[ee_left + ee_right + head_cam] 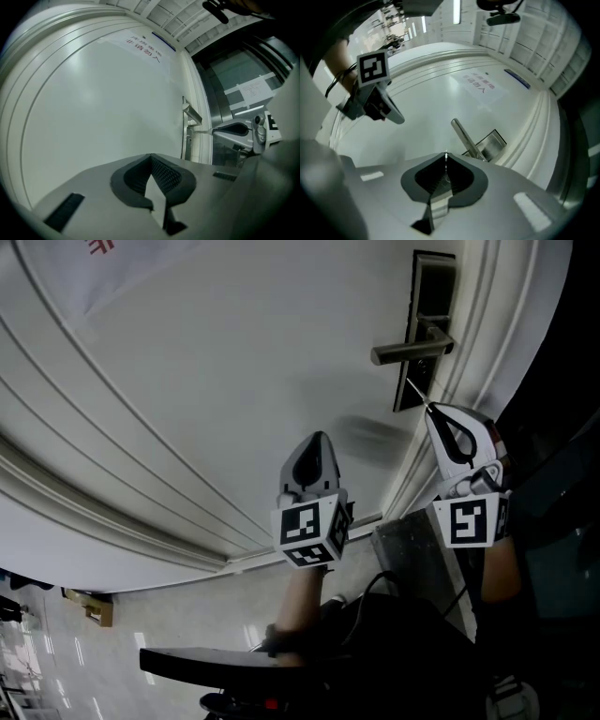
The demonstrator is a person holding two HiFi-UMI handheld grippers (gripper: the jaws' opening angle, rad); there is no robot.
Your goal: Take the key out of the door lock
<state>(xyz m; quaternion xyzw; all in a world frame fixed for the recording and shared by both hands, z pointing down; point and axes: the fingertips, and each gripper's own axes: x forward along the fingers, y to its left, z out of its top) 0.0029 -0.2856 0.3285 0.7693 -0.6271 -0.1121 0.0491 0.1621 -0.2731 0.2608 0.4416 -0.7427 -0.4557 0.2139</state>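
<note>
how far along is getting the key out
Looks nearly done. The right gripper is shut on the key, and in the right gripper view its tip seems clear of the lock plate. Left to do: carry it away from the door. The left gripper is shut and empty.

- door (206,381): smooth white glossy paint
- handle (411,351): brushed metal
- lock plate (433,287): dark satin metal
- key (417,392): thin bright metal
- left gripper (150,156): matt grey plastic; pads (165,174) black, ribbed
</note>
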